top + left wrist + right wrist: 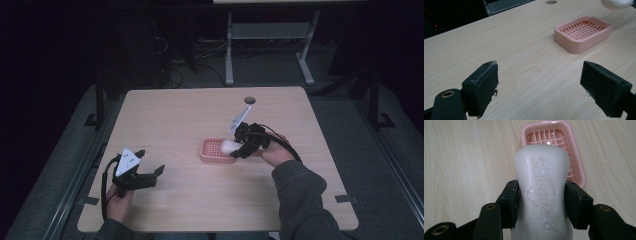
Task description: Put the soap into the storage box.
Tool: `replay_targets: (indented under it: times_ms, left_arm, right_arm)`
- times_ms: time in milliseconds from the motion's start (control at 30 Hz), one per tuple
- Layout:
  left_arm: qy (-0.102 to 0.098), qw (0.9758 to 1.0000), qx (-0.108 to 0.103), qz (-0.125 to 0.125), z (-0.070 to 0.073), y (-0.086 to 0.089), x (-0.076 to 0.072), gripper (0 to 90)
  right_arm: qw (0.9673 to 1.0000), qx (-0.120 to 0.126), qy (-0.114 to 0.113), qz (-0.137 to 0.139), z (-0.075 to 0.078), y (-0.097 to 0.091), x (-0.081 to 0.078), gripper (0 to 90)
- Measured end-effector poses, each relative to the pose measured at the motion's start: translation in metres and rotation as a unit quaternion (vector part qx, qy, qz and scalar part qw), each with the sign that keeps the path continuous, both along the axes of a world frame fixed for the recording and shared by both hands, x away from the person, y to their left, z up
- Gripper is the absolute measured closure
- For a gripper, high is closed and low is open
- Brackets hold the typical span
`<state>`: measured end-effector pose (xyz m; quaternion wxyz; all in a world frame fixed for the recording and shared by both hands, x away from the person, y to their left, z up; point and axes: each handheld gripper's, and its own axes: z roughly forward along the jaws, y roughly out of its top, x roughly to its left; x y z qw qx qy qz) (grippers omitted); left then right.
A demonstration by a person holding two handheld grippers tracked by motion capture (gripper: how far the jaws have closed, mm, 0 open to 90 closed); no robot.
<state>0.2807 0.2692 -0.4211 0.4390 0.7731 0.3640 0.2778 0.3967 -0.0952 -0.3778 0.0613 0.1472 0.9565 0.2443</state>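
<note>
Soap bar (541, 192) sits clenched in the right tool (541, 202) above the pink dish (576, 173); the left tool (539, 85) gapes wide, empty, over the counter (524, 60).

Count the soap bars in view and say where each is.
1. The white soap bar is clamped in the right gripper, held above the pink soap dish; the dish itself is empty.

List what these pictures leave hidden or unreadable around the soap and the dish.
- Soap bar, right gripper view: its near end runs off the bottom edge; the claw pads cover its sides.
- Pink soap dish, same view: the soap hides its near part.
- Soap, left gripper view: cut off by the top edge.
- High view: the soap's embossed lettering is too small to read.
</note>
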Motion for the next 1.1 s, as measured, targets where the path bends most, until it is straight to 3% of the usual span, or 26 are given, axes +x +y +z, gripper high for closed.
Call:
replay_targets:
  times_ms: [500,1100]
  left_arm:
    - [-0.001,1.0000,0.000,0.001,0.000,0.000,0.000,14.6]
    - [0.000,1.0000,-0.002,0.000,0.000,0.000,0.000,14.6]
  right_arm:
    - [0.9999,0.011,0.007,0.000,-0.006,0.006,0.010,48.4]
    - [0.9998,-0.005,0.015,0.010,-0.006,0.031,0.023,48.4]
